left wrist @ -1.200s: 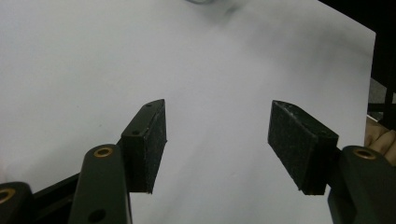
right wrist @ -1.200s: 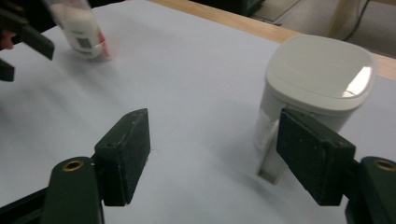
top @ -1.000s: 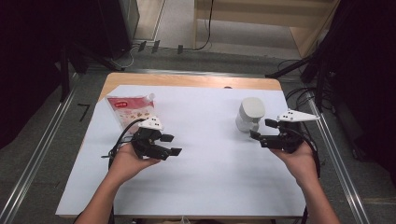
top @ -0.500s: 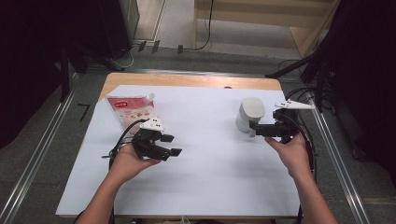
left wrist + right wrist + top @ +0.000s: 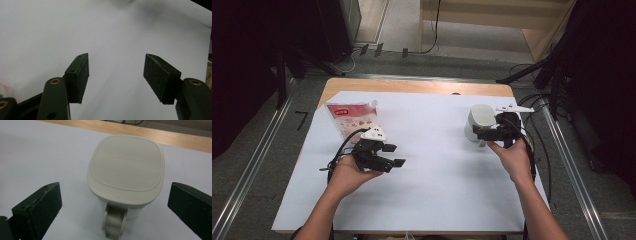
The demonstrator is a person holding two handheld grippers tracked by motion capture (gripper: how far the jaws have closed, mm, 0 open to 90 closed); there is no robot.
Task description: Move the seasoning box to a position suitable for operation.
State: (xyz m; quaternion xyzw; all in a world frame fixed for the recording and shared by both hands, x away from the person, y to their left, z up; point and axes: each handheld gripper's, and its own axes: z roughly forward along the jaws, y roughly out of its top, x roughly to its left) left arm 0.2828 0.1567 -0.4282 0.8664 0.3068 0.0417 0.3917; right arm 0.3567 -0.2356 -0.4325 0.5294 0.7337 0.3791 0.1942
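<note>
A white lidded container [image 5: 479, 122] stands on the right part of the white sheet [image 5: 437, 195]. My right gripper [image 5: 484, 132] points at it from the right. Its jaws have just been opening and stand wide. In the right gripper view the container [image 5: 126, 167] sits straight ahead, its front latch [image 5: 113, 222] low between the jaws of the right gripper [image 5: 114, 192], and neither pad touches it. My left gripper [image 5: 395, 155] hovers open over bare sheet at the left, and nothing lies between the jaws of the left gripper [image 5: 116, 80].
A red-and-white snack pouch [image 5: 352, 117] lies flat at the sheet's back left, just behind the left hand. The wooden table edge [image 5: 412, 86] shows at the back. Cables [image 5: 539, 150] trail off the right side.
The right hand has moved left, closer to the container, and its jaws now flank the container's near side. The left hand and the pouch have stayed put.
</note>
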